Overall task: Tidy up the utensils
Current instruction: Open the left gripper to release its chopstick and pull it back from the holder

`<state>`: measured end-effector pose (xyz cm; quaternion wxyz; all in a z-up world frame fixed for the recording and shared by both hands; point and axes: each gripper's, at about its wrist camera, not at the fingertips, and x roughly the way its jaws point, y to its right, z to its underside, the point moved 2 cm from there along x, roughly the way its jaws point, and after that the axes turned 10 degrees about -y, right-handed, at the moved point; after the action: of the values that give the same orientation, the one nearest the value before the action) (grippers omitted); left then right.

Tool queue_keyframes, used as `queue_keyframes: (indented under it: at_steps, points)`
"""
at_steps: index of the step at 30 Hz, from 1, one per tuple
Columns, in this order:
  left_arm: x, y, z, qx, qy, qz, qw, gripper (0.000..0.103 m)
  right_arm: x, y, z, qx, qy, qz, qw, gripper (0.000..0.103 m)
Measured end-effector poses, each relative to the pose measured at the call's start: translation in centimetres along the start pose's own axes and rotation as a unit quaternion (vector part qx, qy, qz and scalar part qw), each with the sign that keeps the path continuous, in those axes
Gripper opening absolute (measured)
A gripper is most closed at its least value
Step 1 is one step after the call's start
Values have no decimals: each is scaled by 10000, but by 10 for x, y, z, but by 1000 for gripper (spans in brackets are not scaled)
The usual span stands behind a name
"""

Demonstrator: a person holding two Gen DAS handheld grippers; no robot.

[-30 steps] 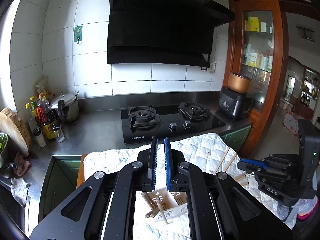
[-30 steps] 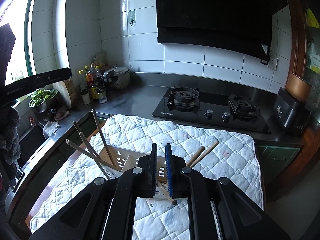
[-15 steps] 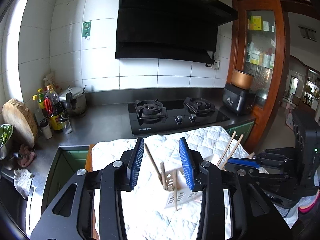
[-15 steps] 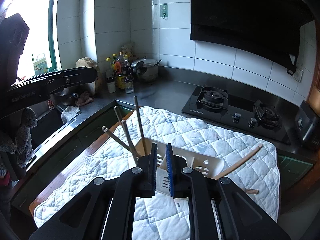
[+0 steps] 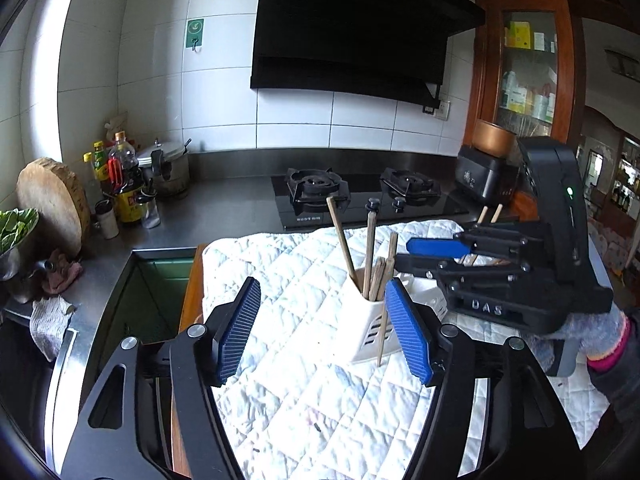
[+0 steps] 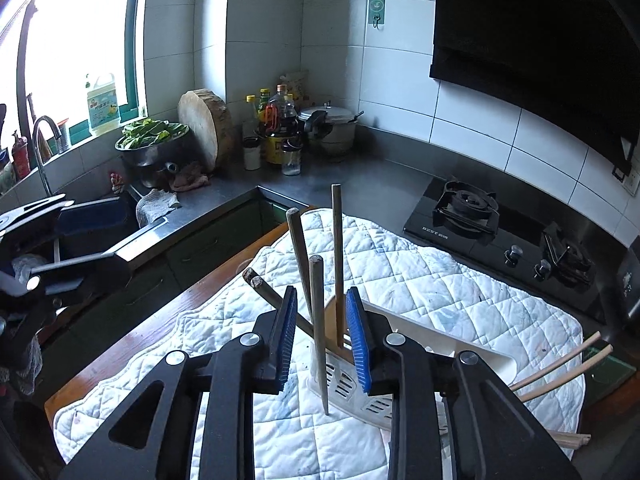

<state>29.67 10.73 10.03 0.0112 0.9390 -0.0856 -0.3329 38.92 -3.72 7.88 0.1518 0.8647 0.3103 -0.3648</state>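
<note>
A white slotted utensil holder (image 5: 366, 330) (image 6: 404, 360) stands on a white quilted cloth (image 5: 296, 268) (image 6: 460, 292). Several wooden chopsticks (image 5: 370, 252) (image 6: 338, 264) stand upright in it. One more chopstick (image 5: 383, 326) (image 6: 319, 320) leans against its outer wall, tip on the cloth. My left gripper (image 5: 324, 332) hovers just short of the holder, jaws opening wide with nothing pressed between them. My right gripper (image 6: 322, 336) (image 5: 402, 252) is at the chopstick tops, jaws opening. The leaning chopstick stands loose between its pads. Loose chopsticks (image 6: 560, 368) lie at the cloth's right edge.
A black gas hob (image 5: 360, 196) sits behind the cloth. Bottles, a pot and a round wooden board (image 5: 52, 204) crowd the left corner. A sink (image 6: 100, 224) and a bowl of greens (image 6: 150, 136) are by the window. A black appliance (image 5: 480, 176) stands right of the hob.
Both grippers came down and closer to the holder. The left jaws went from shut to wide apart. The right jaws, shut before, have parted a little around the leaning chopstick.
</note>
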Motion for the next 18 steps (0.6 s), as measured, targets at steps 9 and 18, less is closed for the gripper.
queue_keyframes:
  at_steps: [9,18]
  points:
    - [8,-9,36,-152,-171,-98,9997,75,22,1,-13,57,-119,-60,9999,7]
    - [21,-5,61,-122,-390,-125,9991,79,-13,5,-23,206,76,-8,9998,7]
